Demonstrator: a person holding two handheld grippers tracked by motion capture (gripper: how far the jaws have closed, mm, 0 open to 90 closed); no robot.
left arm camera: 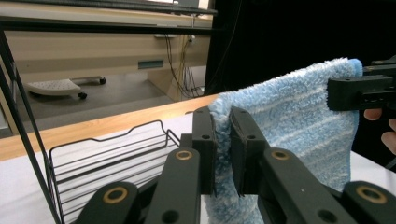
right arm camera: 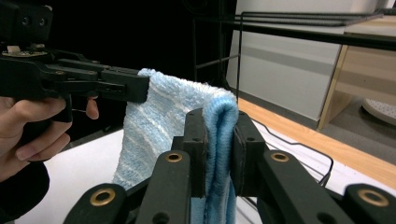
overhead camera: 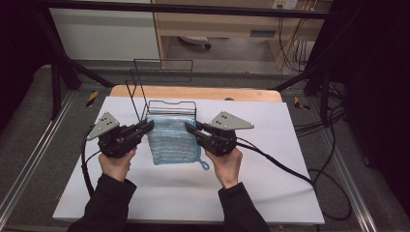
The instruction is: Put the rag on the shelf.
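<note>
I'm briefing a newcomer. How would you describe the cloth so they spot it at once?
On the white table, in front of the black wire rack, hangs a cloth between two tongs. It is the only soft, light-blue thing, fluffy with pale stripes.

the gap between the left gripper and the right gripper is closed off by the light blue terry towel stretched between them. just behind the towel, passage is blocked by the black wire rack with its tall upright frame. bare room is left on the white-covered desk in front of the towel and at both outer sides.
</note>
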